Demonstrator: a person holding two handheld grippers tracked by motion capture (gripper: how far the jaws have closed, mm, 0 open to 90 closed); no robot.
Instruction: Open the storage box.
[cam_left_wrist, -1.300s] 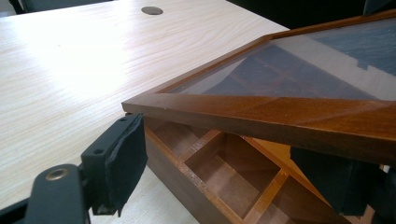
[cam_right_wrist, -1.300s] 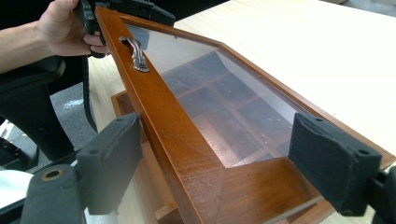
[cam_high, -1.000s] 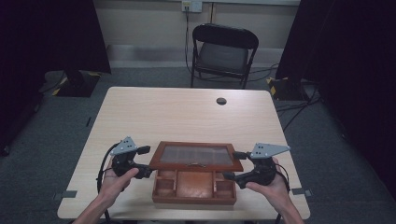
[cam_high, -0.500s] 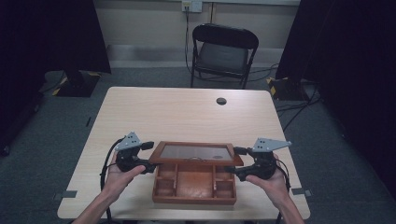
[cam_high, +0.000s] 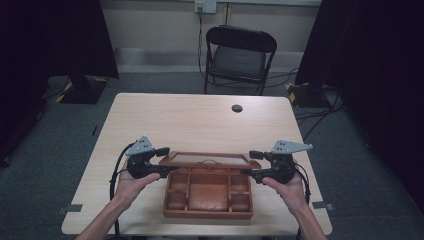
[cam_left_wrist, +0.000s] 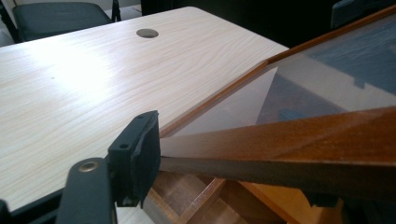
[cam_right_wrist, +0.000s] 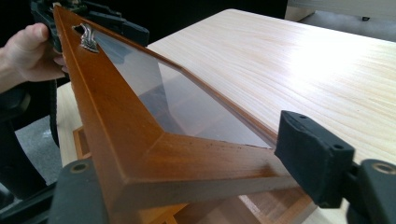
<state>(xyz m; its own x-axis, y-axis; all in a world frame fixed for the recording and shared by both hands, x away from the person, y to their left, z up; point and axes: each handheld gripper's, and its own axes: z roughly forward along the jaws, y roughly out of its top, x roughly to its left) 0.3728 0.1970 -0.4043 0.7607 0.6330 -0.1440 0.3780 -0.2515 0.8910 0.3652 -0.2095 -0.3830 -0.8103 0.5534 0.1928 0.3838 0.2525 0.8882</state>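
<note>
High view: wooden box at the near edge of the tabletop, compartments exposed. Its glass lid is half raised, a tool at each end: left tool, right tool.

Left gripper view: jaws have just been closing; one pad touches the lid frame, the other is hidden, so grip unclear.

Right gripper view: jaws have just been closing, astride the lid corner; far pad barely off the wood.

Judgement: lid is midway; firm clamping and the swing itself remain.
</note>
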